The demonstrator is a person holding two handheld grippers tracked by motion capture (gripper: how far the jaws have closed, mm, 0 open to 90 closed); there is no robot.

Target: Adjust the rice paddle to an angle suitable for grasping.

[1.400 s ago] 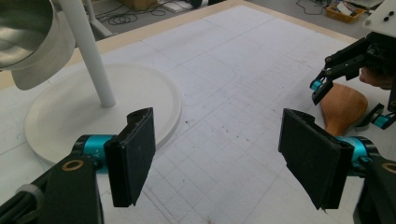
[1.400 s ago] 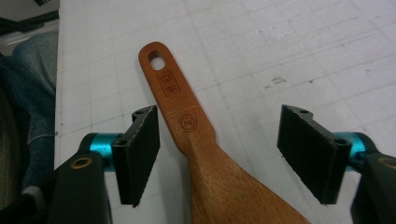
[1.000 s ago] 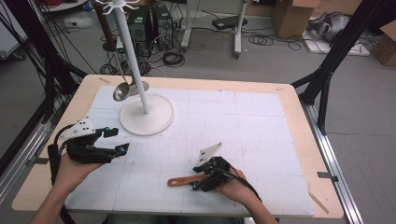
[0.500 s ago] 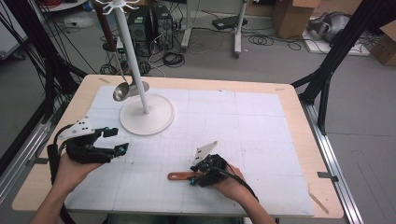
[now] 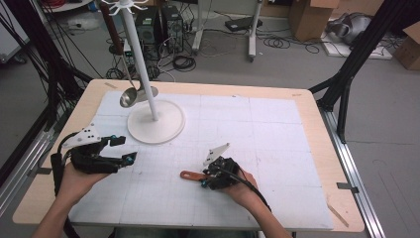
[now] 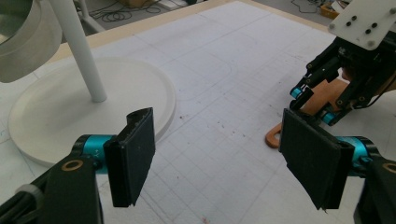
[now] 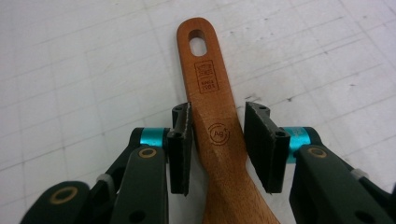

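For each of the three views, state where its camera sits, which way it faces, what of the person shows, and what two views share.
High view: above the person's side, facing forward and down on the table; both forearms show.
Left gripper view: on the left gripper, facing the white stand.
Right gripper view: on the right gripper, facing down.
Shared: the wooden handle in both gripper views.

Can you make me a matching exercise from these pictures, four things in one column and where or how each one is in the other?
Things:
1. wooden handle
2. ladle
3. left gripper
4. white stand

States:
A. jaws wide apart, nothing between them
B. hanging with its metal bowl beside the pole
C. lying flat on the mat between the right gripper's jaws
D. round base resting on the mat, pole upright

Pairs: 1-C, 2-B, 3-A, 4-D
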